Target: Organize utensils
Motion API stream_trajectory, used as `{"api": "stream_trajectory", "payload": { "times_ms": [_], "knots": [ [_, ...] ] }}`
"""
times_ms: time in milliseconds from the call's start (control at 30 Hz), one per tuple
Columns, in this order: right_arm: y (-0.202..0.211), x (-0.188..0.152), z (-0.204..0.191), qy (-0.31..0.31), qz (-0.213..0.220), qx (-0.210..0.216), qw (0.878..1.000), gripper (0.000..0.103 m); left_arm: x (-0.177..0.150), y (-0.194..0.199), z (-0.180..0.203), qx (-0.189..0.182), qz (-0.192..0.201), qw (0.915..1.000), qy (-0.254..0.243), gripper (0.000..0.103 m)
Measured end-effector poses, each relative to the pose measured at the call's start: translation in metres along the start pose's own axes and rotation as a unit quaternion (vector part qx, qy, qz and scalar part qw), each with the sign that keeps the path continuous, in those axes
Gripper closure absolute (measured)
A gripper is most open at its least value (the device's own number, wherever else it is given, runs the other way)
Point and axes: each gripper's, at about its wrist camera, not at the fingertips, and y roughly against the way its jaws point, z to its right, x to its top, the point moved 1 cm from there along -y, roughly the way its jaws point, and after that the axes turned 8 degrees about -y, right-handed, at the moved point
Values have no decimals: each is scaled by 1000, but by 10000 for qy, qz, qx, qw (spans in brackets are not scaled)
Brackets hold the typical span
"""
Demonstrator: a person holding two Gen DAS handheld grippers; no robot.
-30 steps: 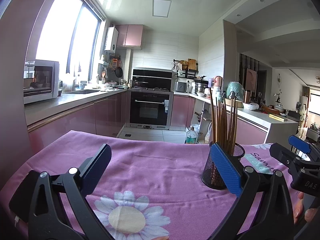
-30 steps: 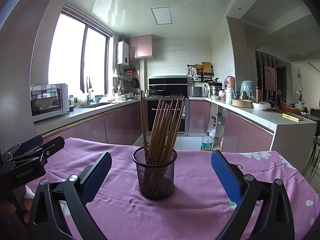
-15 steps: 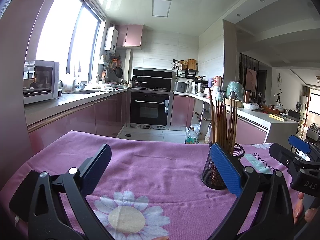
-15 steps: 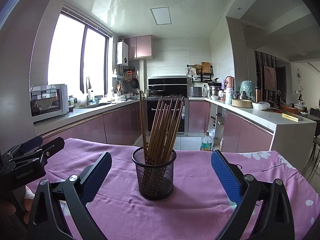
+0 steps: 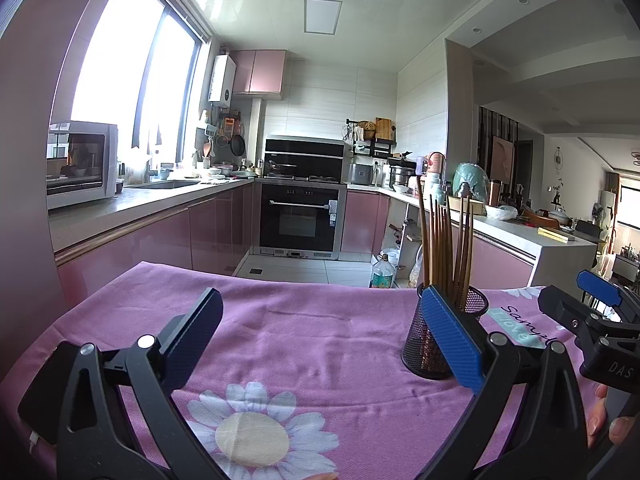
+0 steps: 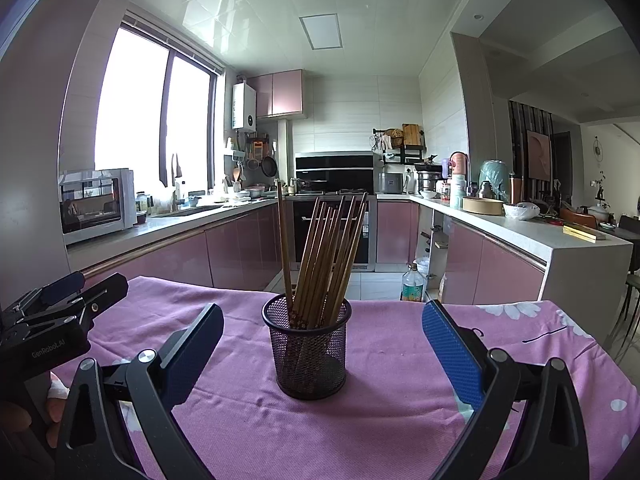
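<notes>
Black mesh holder stands upright on the pink floral tablecloth, near the middle of the table and a little toward its far edge. Brown wooden chopsticks bundled inside — most lean right, one stands apart at the left, near vertical.

Right gripper jaws wide, empty, the holder framed squarely between the blue pads but beyond them, not touching. Left gripper jaws also wide, empty, aimed at bare cloth; from its view the holder sits off to the right, part hidden behind the right-hand pad.

No loose utensils visible on the cloth. Judgement: sorting looks done or nearly so, or the next step concerns the holder itself.

If the holder is to be moved — close on the mesh wall low down, below the rim, so the top-heavy bundle does not tip it. Keep it level; the lone upright chopstick seems likeliest to shift. Squeeze gently, since mesh may flex.
</notes>
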Motion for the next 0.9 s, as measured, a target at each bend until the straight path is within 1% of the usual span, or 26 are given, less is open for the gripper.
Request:
{"api": "stream_trajectory", "payload": {
  "times_ms": [900],
  "knots": [
    [-2,1,-1,-16,-9,9,10000,7,-2,1,4,26,8,10000,-27,5]
  ]
}}
